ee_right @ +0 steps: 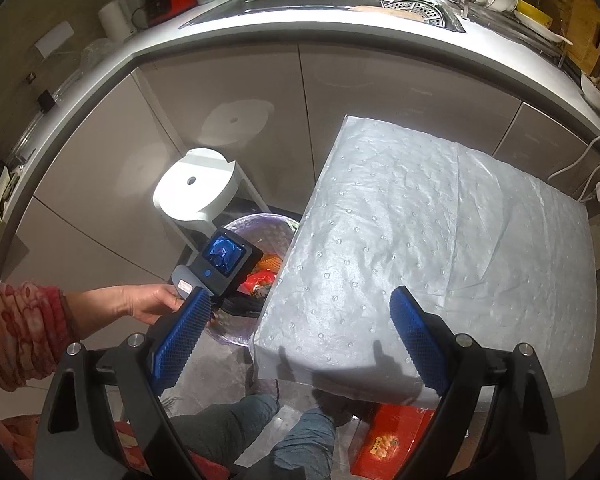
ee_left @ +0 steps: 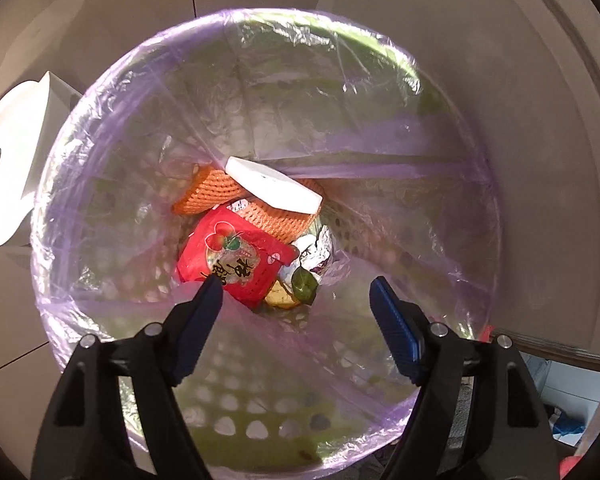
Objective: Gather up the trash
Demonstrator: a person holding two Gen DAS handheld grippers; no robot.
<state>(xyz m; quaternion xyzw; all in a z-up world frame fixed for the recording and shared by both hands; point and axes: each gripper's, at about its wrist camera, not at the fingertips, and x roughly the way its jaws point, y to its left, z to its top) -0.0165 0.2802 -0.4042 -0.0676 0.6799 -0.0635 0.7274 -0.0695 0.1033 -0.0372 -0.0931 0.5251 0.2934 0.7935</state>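
Kitchen cabinets and a pale tiled floor frame a green perforated bin [ee_left: 236, 420] lined with a purple bag [ee_left: 380, 168], which we look straight down into from the left gripper [ee_left: 296, 296]. Its jaws stand apart with nothing between them. Beyond the tips, at the bottom of the bin, lie a red snack wrapper [ee_left: 236, 256], an orange foam net [ee_left: 216, 196], a flat white piece [ee_left: 272, 188] and some crumpled foil [ee_left: 316, 248]. We judge the wrapper the latest drop, since it sits just ahead of the left-hand finger, though we cannot tell from this angle whether the tip touches it.

From the right wrist view, the right gripper [ee_right: 300, 340] also has its jaws wide apart and empty, hovering at the near edge of a table covered with a grey padded sheet [ee_right: 440, 240]. That sheet shows no trash ahead of the jaws. To the left of them we see a hand [ee_right: 152, 304] holding the left device over the bin, beside a white stool [ee_right: 196, 192].

So several pieces are already collected. What remains is unclear: a red box [ee_right: 388, 440] on the floor below the right-hand finger may or may not count as trash.
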